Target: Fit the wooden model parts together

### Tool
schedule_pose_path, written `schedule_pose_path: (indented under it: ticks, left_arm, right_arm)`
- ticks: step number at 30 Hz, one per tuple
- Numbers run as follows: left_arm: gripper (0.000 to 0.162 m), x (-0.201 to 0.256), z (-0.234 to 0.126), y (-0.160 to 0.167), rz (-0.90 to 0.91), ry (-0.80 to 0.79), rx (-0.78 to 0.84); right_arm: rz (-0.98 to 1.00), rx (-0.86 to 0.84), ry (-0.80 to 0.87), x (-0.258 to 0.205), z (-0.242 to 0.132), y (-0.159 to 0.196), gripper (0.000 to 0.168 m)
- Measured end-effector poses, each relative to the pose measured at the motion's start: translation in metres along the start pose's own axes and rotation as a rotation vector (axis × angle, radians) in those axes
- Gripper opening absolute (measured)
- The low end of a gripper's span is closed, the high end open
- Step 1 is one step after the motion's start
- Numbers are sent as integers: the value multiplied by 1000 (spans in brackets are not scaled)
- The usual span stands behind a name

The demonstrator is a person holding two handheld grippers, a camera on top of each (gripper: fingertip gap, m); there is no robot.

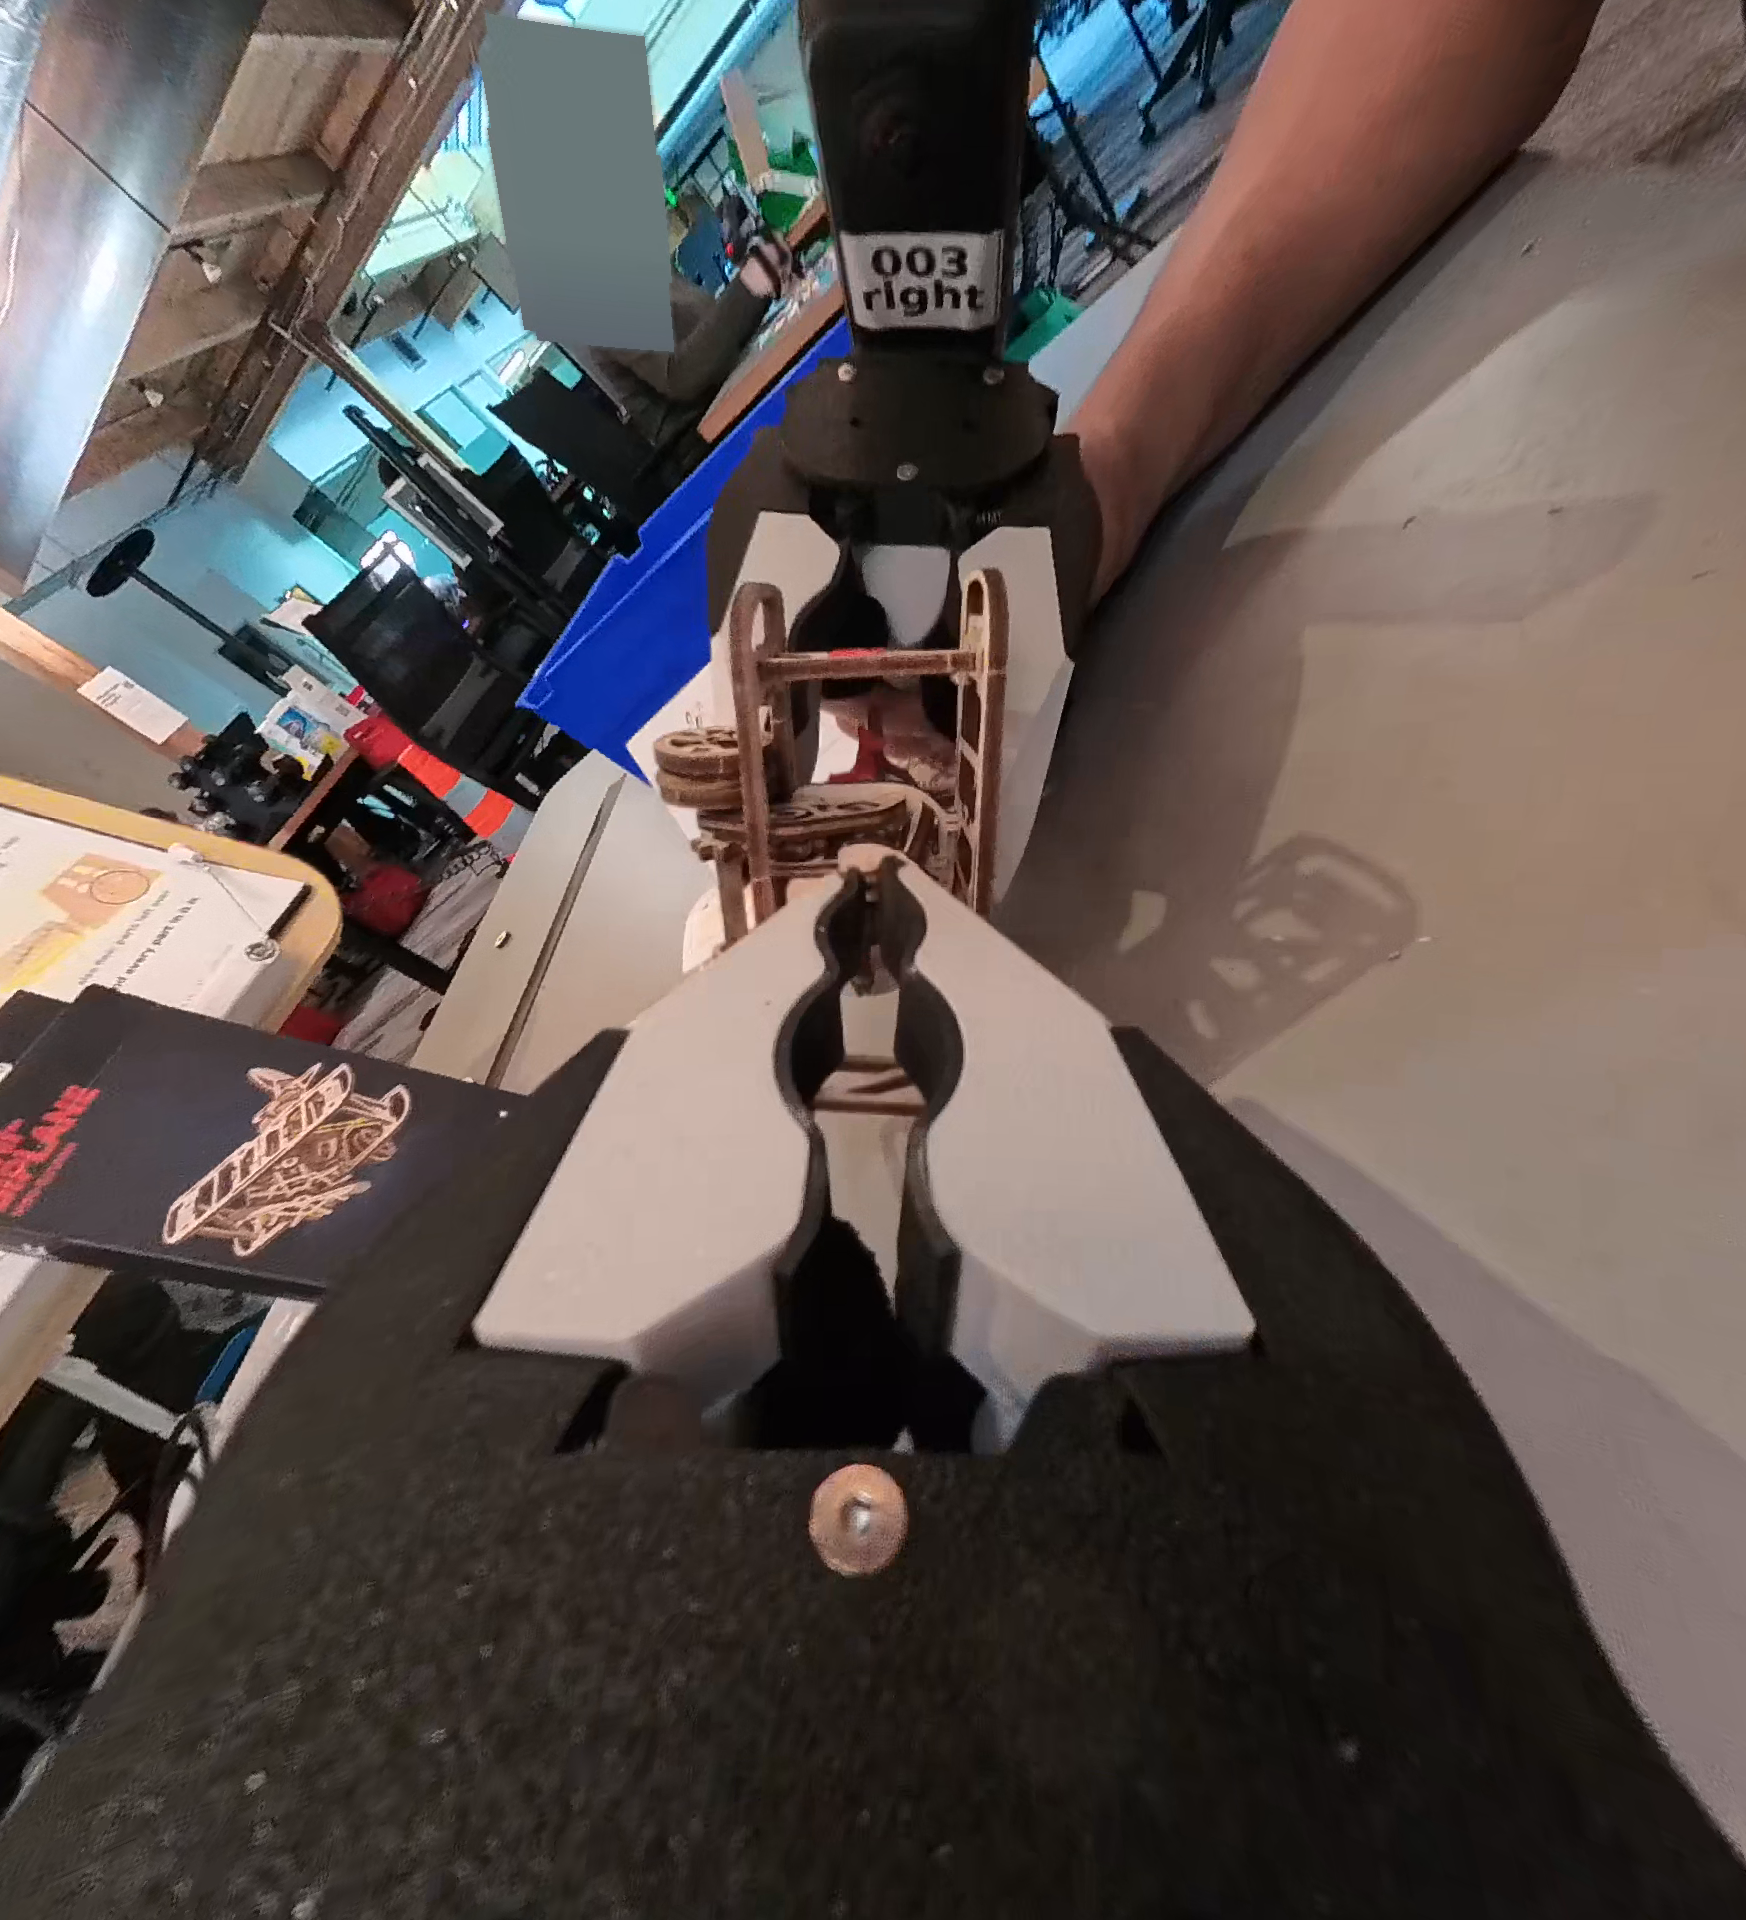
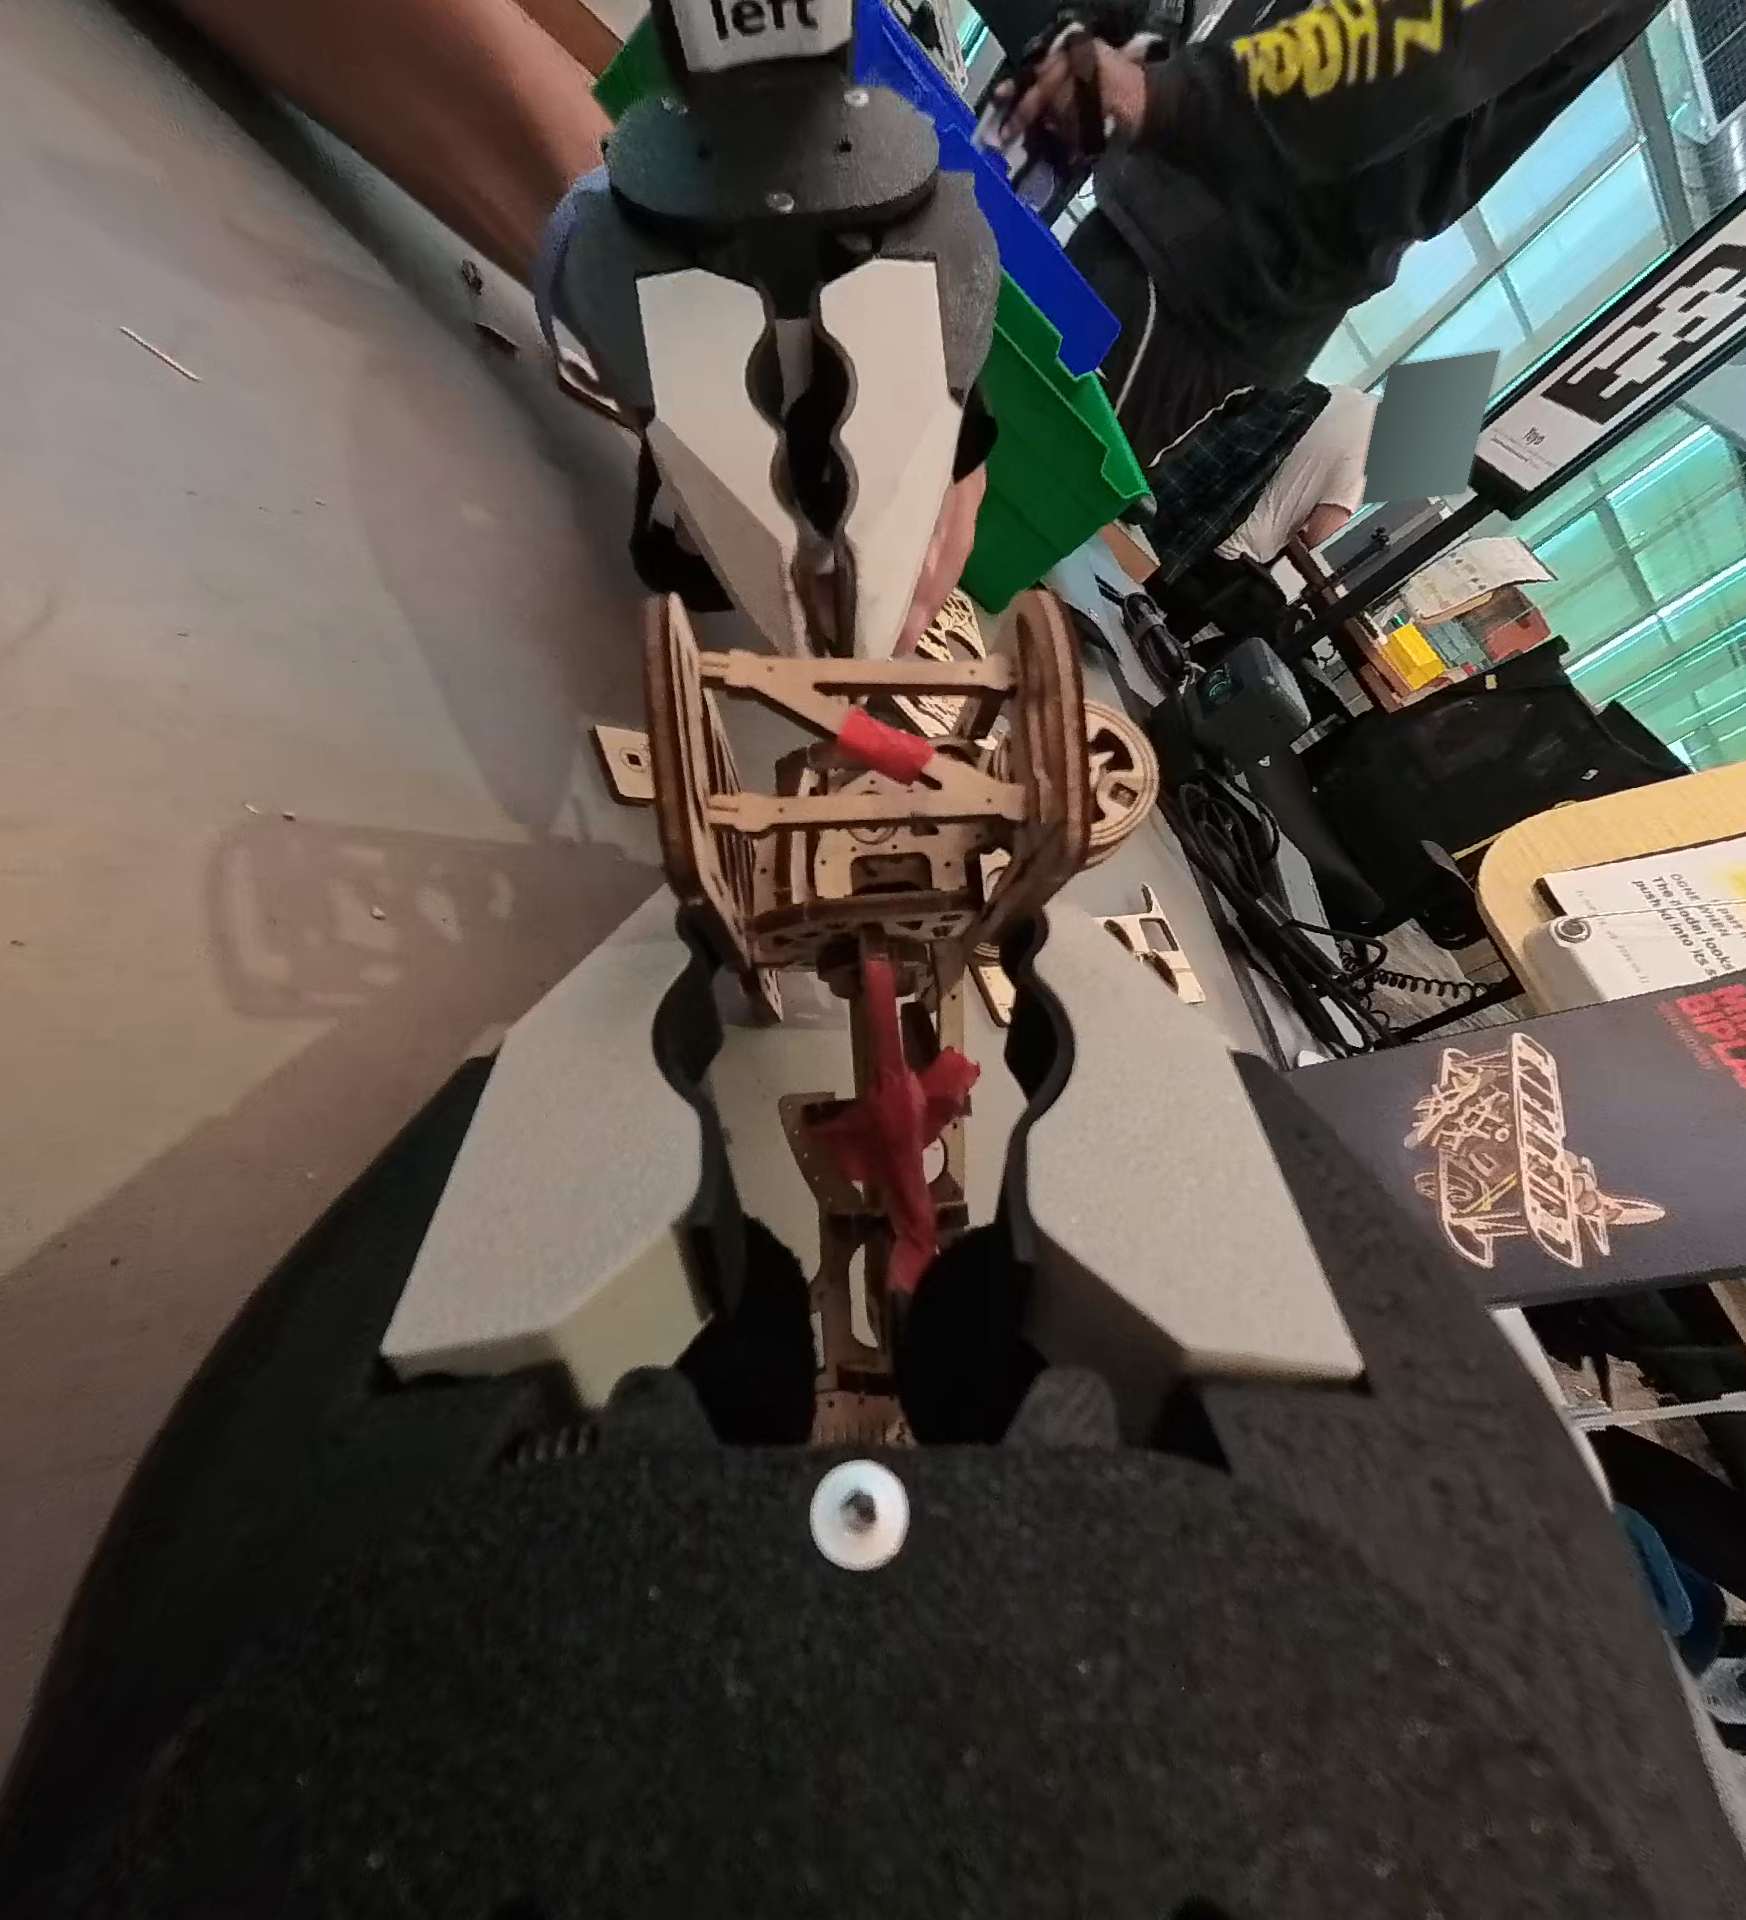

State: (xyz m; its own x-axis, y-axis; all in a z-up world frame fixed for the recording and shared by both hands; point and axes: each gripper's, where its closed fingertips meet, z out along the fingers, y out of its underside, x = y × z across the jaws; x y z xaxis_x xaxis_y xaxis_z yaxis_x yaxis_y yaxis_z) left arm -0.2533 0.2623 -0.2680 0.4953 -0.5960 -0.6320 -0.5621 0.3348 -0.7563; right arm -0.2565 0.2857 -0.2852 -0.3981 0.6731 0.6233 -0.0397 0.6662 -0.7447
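Observation:
A partly built wooden biplane model (image 2: 848,831), with two wings, struts and a red rubber band (image 2: 895,1143), sits between the fingers of my right gripper (image 2: 858,956), which is shut on it above the grey table (image 2: 225,623). The model also shows in the left wrist view (image 1: 869,769), held by the right gripper (image 1: 879,665) facing me. My left gripper (image 1: 871,883) is shut, with a small pale wooden part (image 1: 856,858) pinched at its tips, right against the model's near end. In the right wrist view the left gripper (image 2: 827,582) touches the model's far strut.
Loose flat wooden parts (image 2: 1149,940) lie on the table beside the model. A black kit box (image 1: 225,1143) and an instruction sheet (image 1: 69,914) stand at the side. Blue (image 1: 640,623) and green (image 2: 1045,457) bins are behind. A person's forearm (image 1: 1316,260) holds the right gripper. My left and right fingertips are right by each other.

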Motion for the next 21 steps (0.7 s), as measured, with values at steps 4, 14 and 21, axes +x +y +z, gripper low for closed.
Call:
schedule_pose_path:
  ticks: [4, 14, 21]
  left_arm:
    - [0, -4, -1, 1, -26, -6, 30]
    - [0, -5, -2, 5, -16, -13, 32]
    - [0, -4, -1, 4, -21, 5, 33]
  right_arm:
    - [7, 0, 1, 1, 0, 1, 53]
    - [10, 2, -2, 1, 0, 0, 53]
    - [11, 2, -2, 1, 0, 0, 53]
